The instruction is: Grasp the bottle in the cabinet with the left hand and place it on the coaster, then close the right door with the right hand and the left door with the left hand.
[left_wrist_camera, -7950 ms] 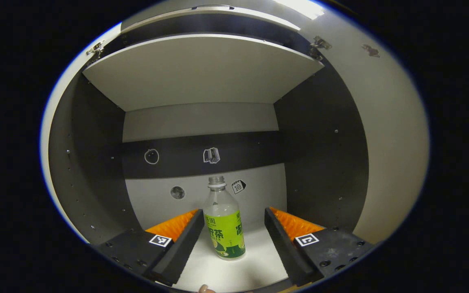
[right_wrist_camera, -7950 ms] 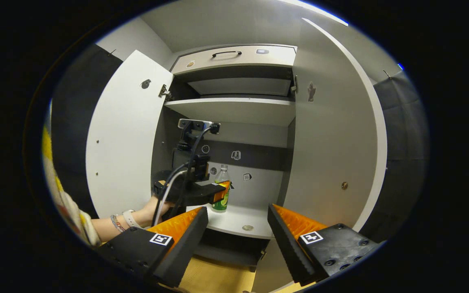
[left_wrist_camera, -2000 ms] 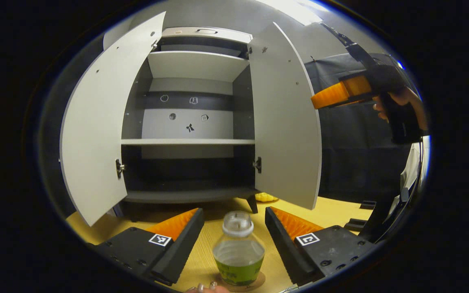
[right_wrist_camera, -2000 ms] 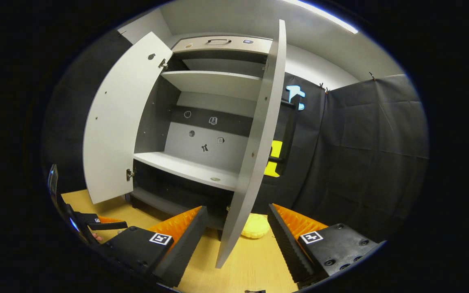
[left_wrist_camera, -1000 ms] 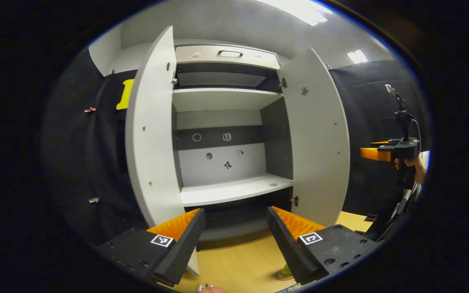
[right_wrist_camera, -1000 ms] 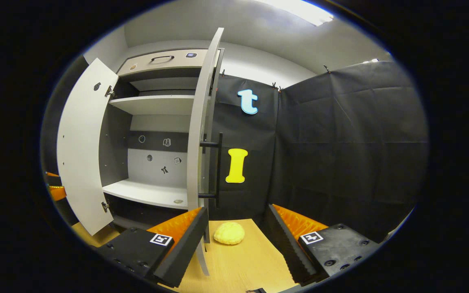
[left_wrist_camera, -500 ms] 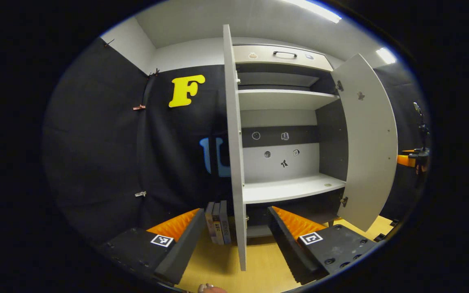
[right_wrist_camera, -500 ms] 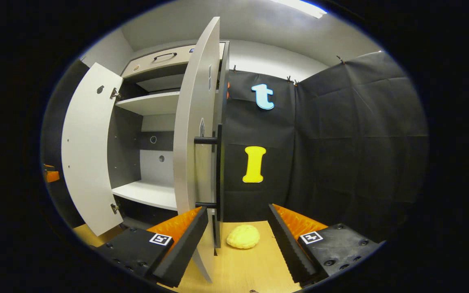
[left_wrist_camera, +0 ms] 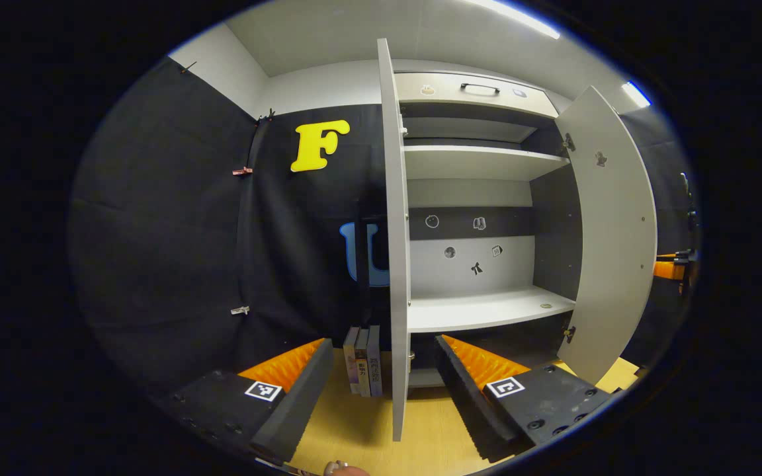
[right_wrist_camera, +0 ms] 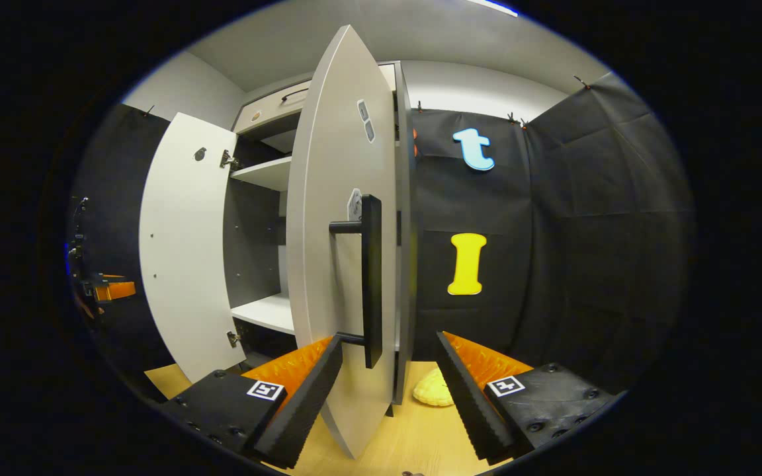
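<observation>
In the right gripper view the right gripper (right_wrist_camera: 387,390) is carried at six o'clock with its fingers spread wide and nothing held between them; the outer face of the right door (right_wrist_camera: 338,264) is met just beyond its left finger, and the dark bar handle (right_wrist_camera: 371,277) hangs between the two fingers towards twelve o'clock, whether any finger touches the panel cannot be told; the gripper is judged to be set on the outer side so that the door can be pushed inward rather than gripped; a yellow lumpy object (right_wrist_camera: 430,390) is seen on the wooden table (right_wrist_camera: 414,436) just behind the door's lower edge; farther off at nine o'clock the left door (right_wrist_camera: 186,244) is stood fully open. In the left gripper view the left gripper (left_wrist_camera: 381,396) is likewise held at six o'clock, parted and empty; the left door is seen edge-on between its fingers, rising to twelve o'clock, which suggests it is lined up in readiness for its own push; a few upright books (left_wrist_camera: 362,360) are stood just behind at eleven o'clock; beyond, at one o'clock, the cabinet (left_wrist_camera: 487,198) is shown with its shelves bare; the bottle and coaster cannot be located.
</observation>
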{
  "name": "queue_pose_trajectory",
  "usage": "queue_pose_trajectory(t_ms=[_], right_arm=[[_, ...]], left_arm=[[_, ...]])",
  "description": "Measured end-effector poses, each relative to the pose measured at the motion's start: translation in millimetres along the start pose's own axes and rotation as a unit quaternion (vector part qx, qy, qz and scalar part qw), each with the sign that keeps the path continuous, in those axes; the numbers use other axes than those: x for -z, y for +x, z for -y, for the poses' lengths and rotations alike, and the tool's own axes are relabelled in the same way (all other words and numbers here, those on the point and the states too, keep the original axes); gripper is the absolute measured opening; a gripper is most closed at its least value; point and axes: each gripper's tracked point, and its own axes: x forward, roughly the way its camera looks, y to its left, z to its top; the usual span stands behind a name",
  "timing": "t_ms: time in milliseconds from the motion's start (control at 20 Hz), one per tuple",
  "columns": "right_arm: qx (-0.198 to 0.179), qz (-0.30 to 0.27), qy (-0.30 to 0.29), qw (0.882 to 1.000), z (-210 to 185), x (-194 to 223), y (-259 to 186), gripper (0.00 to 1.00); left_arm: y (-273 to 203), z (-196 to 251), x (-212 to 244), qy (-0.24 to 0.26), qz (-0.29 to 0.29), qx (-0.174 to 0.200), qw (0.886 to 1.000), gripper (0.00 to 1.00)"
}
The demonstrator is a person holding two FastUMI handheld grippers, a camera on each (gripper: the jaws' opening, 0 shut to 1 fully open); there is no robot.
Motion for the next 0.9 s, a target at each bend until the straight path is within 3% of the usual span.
queue_pose_trajectory(t_ms=[150, 550, 900], right_arm=[[-0.039, -0.004, 0.004, 0.999, -24, 3, 12, 0.95], [-0.09, -0.009, 0.008, 0.996, -62, 8, 45, 0.95], [-0.162, -0.024, 0.009, 0.987, -130, 23, 98, 0.96]], left_arm=[[1, -2, 2, -0.004, -0.004, -0.009, 1.0, 0.96], [-14, -23, 8, 0.002, -0.018, -0.051, 0.999, 0.96], [-26, -47, 1, -0.002, -0.01, -0.089, 0.996, 0.96]])
